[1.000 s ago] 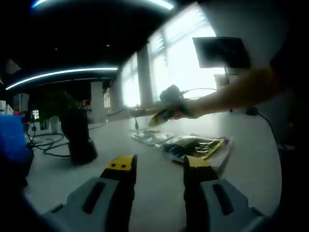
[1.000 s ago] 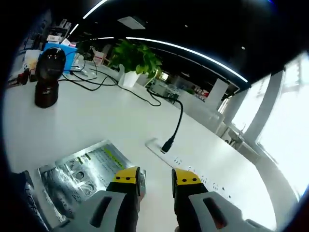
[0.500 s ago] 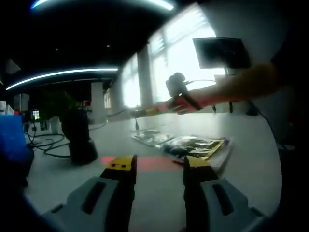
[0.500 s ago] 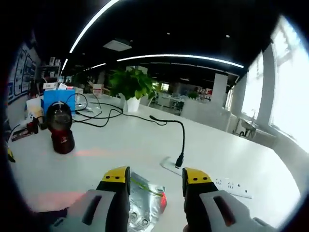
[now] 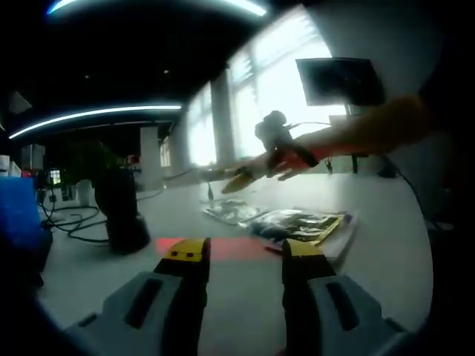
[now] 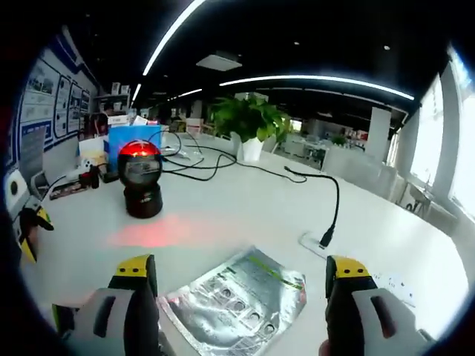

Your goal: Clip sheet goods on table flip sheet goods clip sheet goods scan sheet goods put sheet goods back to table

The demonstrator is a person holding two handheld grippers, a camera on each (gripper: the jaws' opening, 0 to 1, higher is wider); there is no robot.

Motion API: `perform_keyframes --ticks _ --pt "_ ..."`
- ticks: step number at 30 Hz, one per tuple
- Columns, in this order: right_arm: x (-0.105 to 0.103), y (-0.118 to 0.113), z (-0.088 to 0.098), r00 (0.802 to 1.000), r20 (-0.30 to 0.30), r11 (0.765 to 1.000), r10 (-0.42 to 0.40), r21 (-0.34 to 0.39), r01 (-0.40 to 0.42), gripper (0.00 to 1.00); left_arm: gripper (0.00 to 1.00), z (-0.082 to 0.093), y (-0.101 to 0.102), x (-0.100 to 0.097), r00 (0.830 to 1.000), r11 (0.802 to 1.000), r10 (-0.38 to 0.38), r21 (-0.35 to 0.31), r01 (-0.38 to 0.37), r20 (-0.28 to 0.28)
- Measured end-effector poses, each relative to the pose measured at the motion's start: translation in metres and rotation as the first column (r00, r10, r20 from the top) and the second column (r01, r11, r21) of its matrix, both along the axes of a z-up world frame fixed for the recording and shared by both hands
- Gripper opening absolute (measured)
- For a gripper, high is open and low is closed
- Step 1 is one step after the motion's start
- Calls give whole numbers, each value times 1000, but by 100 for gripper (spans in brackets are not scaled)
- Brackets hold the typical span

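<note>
A silver sheet packet [image 6: 237, 304] lies flat on the white table [image 6: 223, 200], low between the wide-apart jaws of my right gripper [image 6: 240, 268], which is open and holds nothing. In the left gripper view the same silver packet [image 5: 234, 210] lies beside a dark and yellow packet [image 5: 300, 225]. A person's arm holds the right gripper [image 5: 249, 176] just above them. My left gripper [image 5: 243, 252] is open over bare table, short of the packets. The black scanner [image 6: 142, 178] stands upright with its top glowing red, and throws a red patch [image 6: 159, 231] on the table.
The scanner [image 5: 122, 211] stands left of the packets. A black cable [image 6: 330, 215] runs to a power strip [image 6: 371, 274] at the right. A potted plant [image 6: 249, 122], a blue box [image 6: 133, 137] and more cables sit at the back. The left gripper [image 6: 26, 222] shows at the left edge.
My right gripper's jaws have spread wide and its view has swung toward the scanner. The scanner's top and a table patch now glow red. The left gripper has stayed put.
</note>
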State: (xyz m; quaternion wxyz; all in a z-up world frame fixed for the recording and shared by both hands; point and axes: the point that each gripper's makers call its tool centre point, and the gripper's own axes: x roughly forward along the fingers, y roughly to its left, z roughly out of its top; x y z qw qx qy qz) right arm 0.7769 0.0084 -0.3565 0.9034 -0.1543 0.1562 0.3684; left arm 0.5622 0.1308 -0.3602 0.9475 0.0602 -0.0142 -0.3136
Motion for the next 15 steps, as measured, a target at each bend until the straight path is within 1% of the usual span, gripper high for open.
perform_keyframes --ticks 2,4,8,12,15 --pt "0 1 -6 1000 14 999 14 -34 -14 89 32 0 0 0 1000 1000 0 0 0 0" --pt "-2 2 -15 1000 -20 999 21 -46 -22 89 32 0 0 0 1000 1000 0 0 0 -1" --pt "-4 5 -25 998 -52 999 33 -42 -35 89 32 -1 -1 0 1000 1000 -2 3 2 -3" --pt "-8 9 -39 994 -98 998 49 -44 -53 89 32 -1 -1 0 1000 1000 -5 8 5 -2" --pt "-8 8 -46 992 -114 997 46 -60 -53 89 32 -1 0 0 1000 1000 -4 4 4 -3"
